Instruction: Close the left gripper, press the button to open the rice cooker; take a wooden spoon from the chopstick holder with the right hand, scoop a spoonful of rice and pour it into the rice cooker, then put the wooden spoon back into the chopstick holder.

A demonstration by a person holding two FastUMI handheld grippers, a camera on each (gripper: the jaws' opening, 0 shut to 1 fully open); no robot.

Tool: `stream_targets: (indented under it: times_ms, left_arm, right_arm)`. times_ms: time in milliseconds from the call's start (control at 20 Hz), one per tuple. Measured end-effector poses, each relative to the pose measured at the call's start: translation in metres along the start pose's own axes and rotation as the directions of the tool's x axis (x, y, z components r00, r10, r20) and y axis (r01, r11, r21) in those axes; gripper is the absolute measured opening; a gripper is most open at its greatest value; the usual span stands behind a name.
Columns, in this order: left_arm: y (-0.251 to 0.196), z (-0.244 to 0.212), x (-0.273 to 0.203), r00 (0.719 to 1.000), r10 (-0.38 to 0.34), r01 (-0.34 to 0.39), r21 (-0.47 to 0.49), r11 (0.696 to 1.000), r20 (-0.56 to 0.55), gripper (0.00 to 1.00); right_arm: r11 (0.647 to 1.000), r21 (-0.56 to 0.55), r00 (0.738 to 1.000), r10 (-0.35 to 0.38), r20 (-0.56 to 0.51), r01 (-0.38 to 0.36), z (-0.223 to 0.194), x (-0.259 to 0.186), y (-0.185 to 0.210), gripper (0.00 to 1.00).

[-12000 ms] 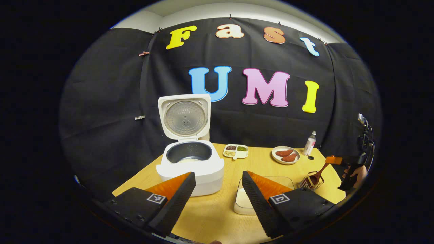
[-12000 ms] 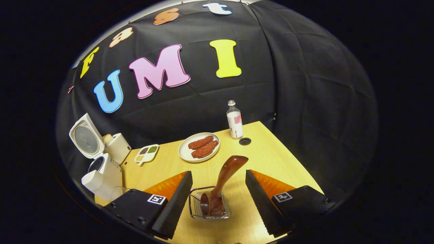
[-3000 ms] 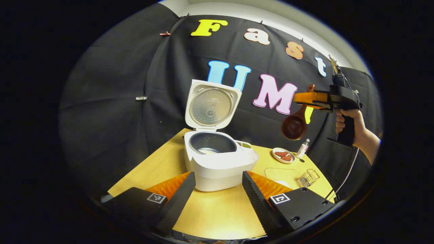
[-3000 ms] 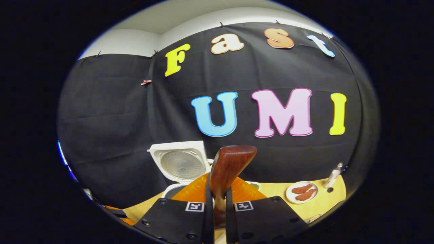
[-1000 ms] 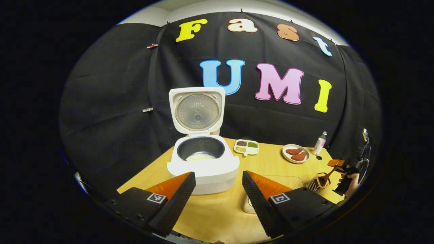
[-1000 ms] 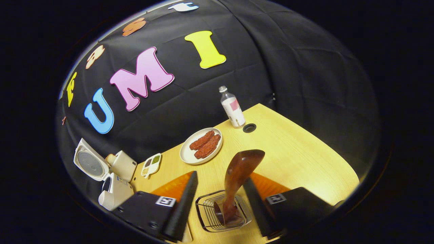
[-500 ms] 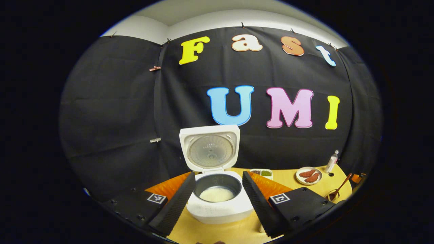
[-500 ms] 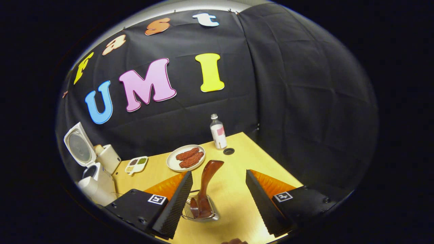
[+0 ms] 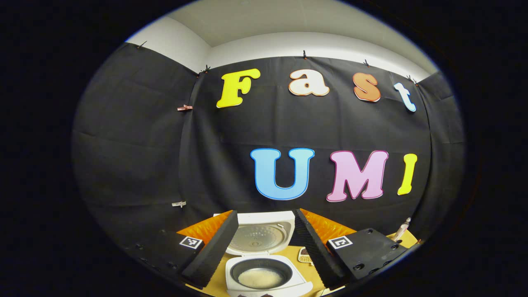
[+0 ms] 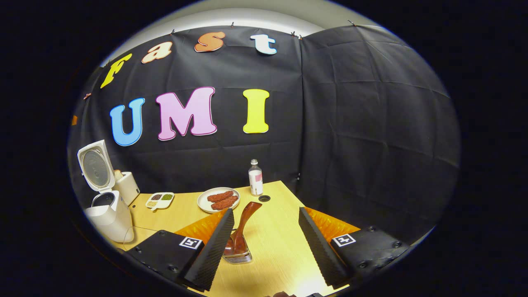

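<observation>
The white rice cooker (image 9: 264,272) stands with its lid (image 9: 259,237) raised and white rice in its dark pot (image 9: 260,278). My left gripper (image 9: 264,243) is open in front of and above it, holding nothing. In the right gripper view the cooker (image 10: 108,214) is at the far left of the table. The wooden spoon (image 10: 243,227) stands bowl-down in the wire chopstick holder (image 10: 238,256), its handle leaning right. My right gripper (image 10: 264,243) is open, pulled back from the spoon, fingers on either side and clear of it.
On the wooden table (image 10: 280,222) sit a plate of reddish food (image 10: 218,200), a small bottle (image 10: 255,177), a divided dish of grains (image 10: 160,199) and a white canister (image 10: 128,187) behind the cooker. A cable hole (image 10: 264,198) lies near the bottle.
The right gripper has let go of the spoon, opened and drawn back from the holder. The left gripper has tilted upward, so the cooker has dropped low in its view.
</observation>
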State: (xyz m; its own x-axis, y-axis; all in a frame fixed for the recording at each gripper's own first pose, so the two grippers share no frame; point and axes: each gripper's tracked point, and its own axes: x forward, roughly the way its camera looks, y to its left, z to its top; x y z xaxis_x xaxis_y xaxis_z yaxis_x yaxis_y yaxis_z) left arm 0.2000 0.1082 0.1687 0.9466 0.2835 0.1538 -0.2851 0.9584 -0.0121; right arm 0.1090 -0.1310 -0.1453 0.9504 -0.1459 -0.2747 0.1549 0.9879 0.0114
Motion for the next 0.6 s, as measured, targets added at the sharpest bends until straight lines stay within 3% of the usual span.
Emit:
stream_targets:
  times_ms: [200, 350, 450, 600]
  left_arm:
    - [0.021, 0.006, 0.059, 1.0, -0.004, 0.003, -0.076, 0.997, -0.005, 0.94]
    - [0.032, -0.006, 0.107, 0.999, -0.011, 0.01, -0.033, 0.999, -0.037, 0.94]
    - [0.027, -0.02, 0.136, 0.996, -0.051, 0.053, 0.023, 0.998, -0.074, 0.94]
    - [0.027, -0.047, 0.175, 0.99, -0.066, 0.071, 0.036, 0.997, -0.124, 0.94]
  right_arm:
    - [1.0, -0.005, 1.0, 0.011, 0.007, -0.01, 0.004, -0.02, 0.014, 0.98]
    - [1.0, -0.017, 1.0, 0.005, 0.021, -0.004, 0.01, -0.028, 0.022, 0.98]
    - [1.0, -0.01, 0.999, 0.009, 0.031, -0.009, 0.012, -0.029, 0.035, 0.98]
    - [0.999, -0.026, 0.999, 0.024, 0.028, -0.023, 0.013, -0.037, 0.044, 0.98]
